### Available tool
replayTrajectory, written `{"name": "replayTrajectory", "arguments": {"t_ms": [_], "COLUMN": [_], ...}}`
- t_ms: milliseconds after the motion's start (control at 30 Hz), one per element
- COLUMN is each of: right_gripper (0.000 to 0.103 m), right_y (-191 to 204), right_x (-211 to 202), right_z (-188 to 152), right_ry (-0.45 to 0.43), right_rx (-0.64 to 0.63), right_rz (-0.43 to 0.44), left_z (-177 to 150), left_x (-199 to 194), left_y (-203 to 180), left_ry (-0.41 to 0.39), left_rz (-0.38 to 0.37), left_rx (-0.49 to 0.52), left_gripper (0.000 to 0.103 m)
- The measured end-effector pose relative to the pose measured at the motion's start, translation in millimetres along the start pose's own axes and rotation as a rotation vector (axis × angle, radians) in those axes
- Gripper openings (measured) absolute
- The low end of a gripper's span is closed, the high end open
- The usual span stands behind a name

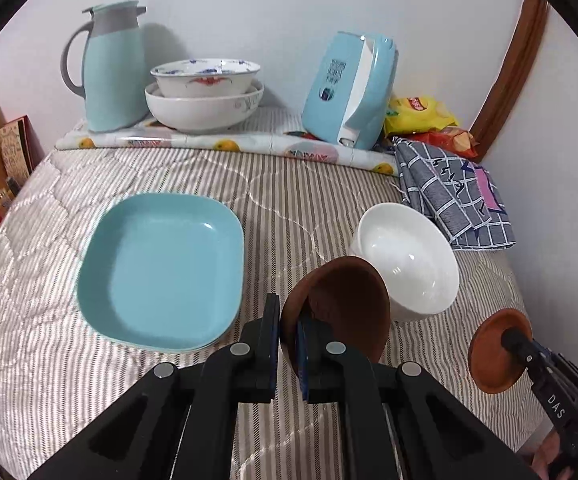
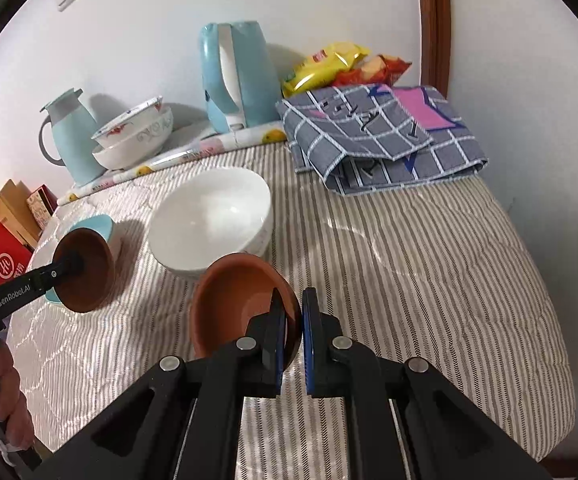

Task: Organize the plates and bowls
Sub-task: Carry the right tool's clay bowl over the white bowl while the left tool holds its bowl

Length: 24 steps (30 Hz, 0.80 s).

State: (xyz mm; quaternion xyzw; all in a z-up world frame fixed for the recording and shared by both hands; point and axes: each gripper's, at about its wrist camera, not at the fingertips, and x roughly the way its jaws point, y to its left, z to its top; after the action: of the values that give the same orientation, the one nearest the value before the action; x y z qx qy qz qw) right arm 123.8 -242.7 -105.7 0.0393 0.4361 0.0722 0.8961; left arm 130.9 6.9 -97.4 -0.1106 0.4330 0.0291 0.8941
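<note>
On the left view only, turquoise plate [image 1: 161, 268].

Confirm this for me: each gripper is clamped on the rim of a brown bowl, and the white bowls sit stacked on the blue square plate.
Not quite. Each gripper, left and right, does clamp a brown bowl by its rim, but the white bowls stand on the striped cover beside the blue square plate, not on it. The left wrist view shows this.

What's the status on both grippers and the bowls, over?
Left gripper shut on a brown bowl, lifted. Right gripper shut on second brown bowl. White bowls and blue plates on bed, nothing blocking.
</note>
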Motion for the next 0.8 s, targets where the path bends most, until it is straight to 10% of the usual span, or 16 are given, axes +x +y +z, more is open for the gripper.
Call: {"name": "replayTrajectory", "arguments": {"t_ms": [800], "right_gripper": [0.008], "right_y": [39], "right_x": [-78], "right_z": [-3], "right_ry": [-0.122], "right_rx": [0.097], "right_rz": [-0.078], "left_z": [12], "left_x": [-59], "left_y": [10], "left_ry": [-0.028], "left_rz": [-0.086], "left_rx": [0.154], "left_gripper": [0.008]}}
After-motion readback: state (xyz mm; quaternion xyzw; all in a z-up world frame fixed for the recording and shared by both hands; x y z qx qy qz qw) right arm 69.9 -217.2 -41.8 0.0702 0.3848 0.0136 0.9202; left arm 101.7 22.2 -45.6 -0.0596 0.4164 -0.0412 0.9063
